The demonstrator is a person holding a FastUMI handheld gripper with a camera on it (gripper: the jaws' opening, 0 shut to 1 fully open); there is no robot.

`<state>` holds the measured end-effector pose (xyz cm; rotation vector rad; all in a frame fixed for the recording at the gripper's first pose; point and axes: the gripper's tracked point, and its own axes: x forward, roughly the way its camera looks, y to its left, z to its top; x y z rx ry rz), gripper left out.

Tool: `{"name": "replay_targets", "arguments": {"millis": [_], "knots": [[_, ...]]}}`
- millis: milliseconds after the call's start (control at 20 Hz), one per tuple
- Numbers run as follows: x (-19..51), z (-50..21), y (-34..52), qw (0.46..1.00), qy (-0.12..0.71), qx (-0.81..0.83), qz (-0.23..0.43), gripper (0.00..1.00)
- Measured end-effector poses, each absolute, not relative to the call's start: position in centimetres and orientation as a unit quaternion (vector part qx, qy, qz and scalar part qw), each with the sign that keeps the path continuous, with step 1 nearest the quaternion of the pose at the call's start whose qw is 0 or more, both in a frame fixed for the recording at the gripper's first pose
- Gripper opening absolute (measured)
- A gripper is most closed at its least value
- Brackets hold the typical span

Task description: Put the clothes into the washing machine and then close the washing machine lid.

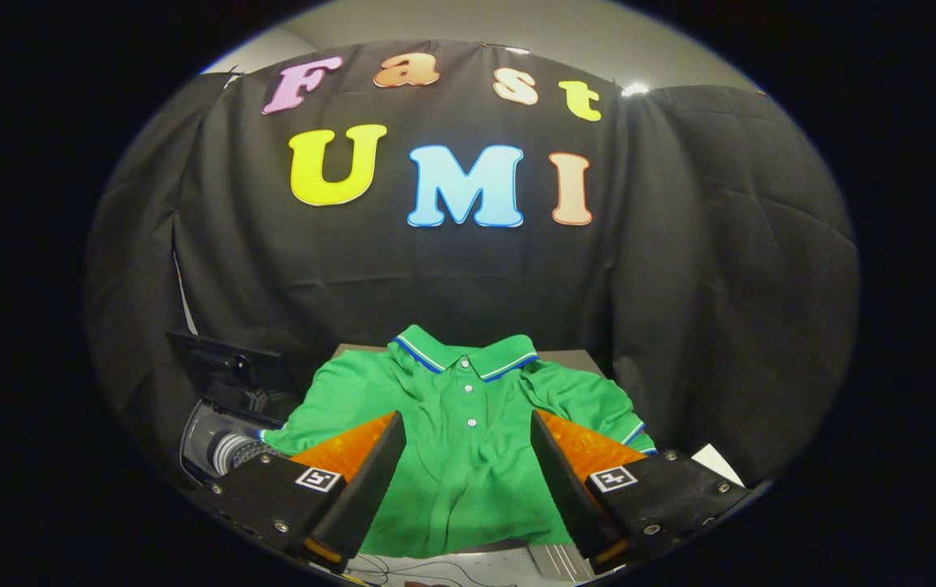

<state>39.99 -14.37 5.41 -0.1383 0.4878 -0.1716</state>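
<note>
Plainly, the gripper (pixel 468 444) hovers with its jaws spread wide and holding nothing, one finger to each side of a green polo shirt (pixel 468 408). The shirt lies spread flat on a dark tabletop (pixel 570 357), front up, its striped collar toward the far edge by the black cloth wall and its hem at the near edge. The washing machine (pixel 227 424) stands just off the tabletop's left edge, its dark lid (pixel 227 371) raised and the drum open.

gripper view looks forward, slightly down, near a green shirt (pixel 468 440).
</note>
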Motion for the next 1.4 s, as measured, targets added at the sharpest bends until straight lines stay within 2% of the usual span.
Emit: {"name": "replay_targets", "arguments": {"millis": [350, 700, 1200, 1250, 1400], "knots": [[42.8, 2.1, -16.6, 0.950, 0.296, -0.026, -0.096, 0.95], [42.6, -2.0, -16.0, 0.928, 0.365, 0.005, -0.080, 0.95], [42.9, -2.1, -16.1, 0.928, 0.361, -0.018, -0.090, 0.95], [43.0, -2.0, -16.5, 0.928, 0.361, -0.015, -0.096, 0.92], [42.4, -2.0, -16.5, 0.919, 0.383, -0.024, -0.096, 0.47]]}}
